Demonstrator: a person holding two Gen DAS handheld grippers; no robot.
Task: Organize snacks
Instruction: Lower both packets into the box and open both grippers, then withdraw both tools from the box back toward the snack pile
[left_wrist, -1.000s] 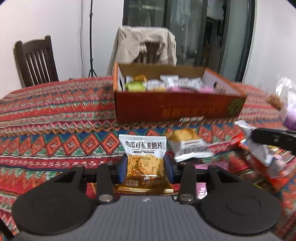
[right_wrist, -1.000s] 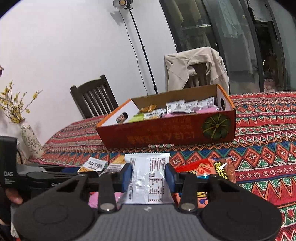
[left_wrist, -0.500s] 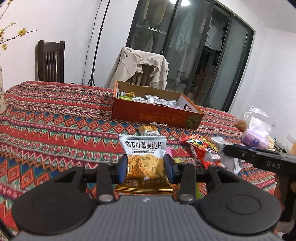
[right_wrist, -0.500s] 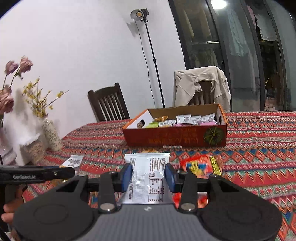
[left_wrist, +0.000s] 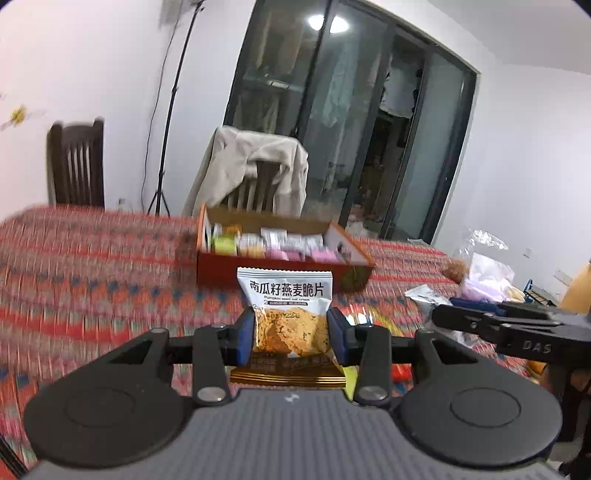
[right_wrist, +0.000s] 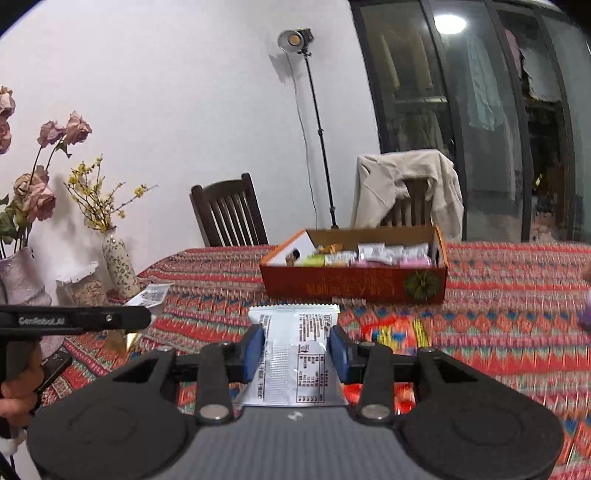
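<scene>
White walls (right_wrist: 184, 92), dark glass doors (left_wrist: 332, 129)

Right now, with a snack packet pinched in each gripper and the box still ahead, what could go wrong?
1. The left gripper pinches the pumpkin crisp packet by its sides; squeezing may crush the crisps.
2. The silver packet in the right gripper is slick film and could slip.
3. The orange box looks fairly full, so dropped packets may land on the rim.

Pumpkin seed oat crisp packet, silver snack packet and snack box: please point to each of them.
pumpkin seed oat crisp packet (left_wrist: 285, 291), left wrist view, white printed top.
silver snack packet (right_wrist: 295, 332), right wrist view, upper back panel.
snack box (right_wrist: 354, 286), right wrist view, red front wall.
</scene>
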